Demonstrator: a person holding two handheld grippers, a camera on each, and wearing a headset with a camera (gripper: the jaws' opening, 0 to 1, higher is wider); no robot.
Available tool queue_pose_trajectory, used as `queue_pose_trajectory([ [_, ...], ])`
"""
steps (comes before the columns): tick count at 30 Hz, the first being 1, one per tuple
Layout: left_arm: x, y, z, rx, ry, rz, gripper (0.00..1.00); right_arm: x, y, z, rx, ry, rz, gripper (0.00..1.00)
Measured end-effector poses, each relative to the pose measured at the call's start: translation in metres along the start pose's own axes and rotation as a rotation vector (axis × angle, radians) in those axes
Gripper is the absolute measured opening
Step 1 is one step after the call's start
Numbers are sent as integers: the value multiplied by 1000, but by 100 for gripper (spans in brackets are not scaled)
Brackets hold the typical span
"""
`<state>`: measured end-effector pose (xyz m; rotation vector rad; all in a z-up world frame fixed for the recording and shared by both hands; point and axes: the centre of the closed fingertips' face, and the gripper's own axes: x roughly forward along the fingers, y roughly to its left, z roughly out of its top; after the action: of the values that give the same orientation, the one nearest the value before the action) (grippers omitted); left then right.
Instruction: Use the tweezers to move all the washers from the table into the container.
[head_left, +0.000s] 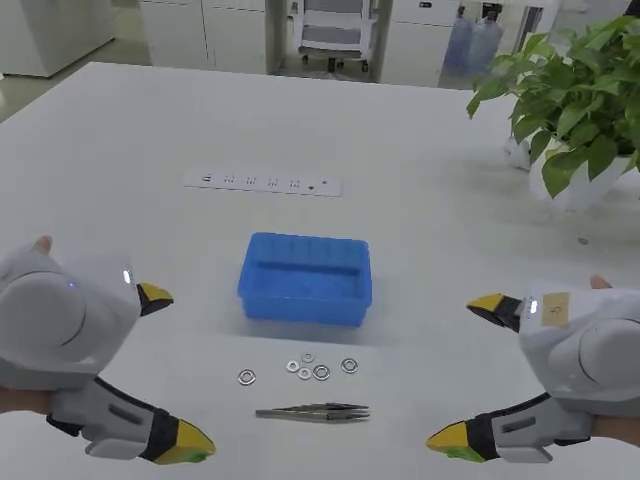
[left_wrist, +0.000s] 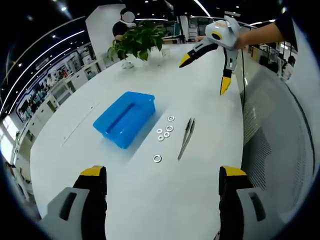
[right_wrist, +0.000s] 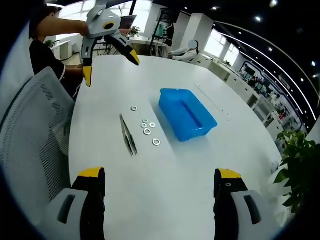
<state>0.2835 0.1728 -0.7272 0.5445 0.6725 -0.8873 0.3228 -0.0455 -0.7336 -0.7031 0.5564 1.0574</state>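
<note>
A blue container stands mid-table, and I cannot tell whether anything lies in it. Several washers lie in a loose cluster in front of it, with one washer apart to the left. Metal tweezers lie closed on the table just nearer than the washers. My left gripper hovers open left of them, and my right gripper hovers open to their right; both hold nothing. The left gripper view shows the container, washers, tweezers and the right gripper. The right gripper view shows the container, washers, tweezers and the left gripper.
A white power strip lies beyond the container. A potted plant stands at the table's far right. A mesh office chair sits at the near table edge. The white table is wide, with cabinets and people far behind.
</note>
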Motion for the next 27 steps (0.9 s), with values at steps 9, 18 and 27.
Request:
queue_pose_trajectory([
  [9,-4,-1,4,-19,-33,10,98,-2,2,1,29,-9,-3,90],
  [18,-6,-3,9,-60,-64,12,98,-2,3,1,49,-16,-8,90],
  [27,-6,-1,4,-58,-43,10,98,-3,4,-4,49,-4,-4,90],
])
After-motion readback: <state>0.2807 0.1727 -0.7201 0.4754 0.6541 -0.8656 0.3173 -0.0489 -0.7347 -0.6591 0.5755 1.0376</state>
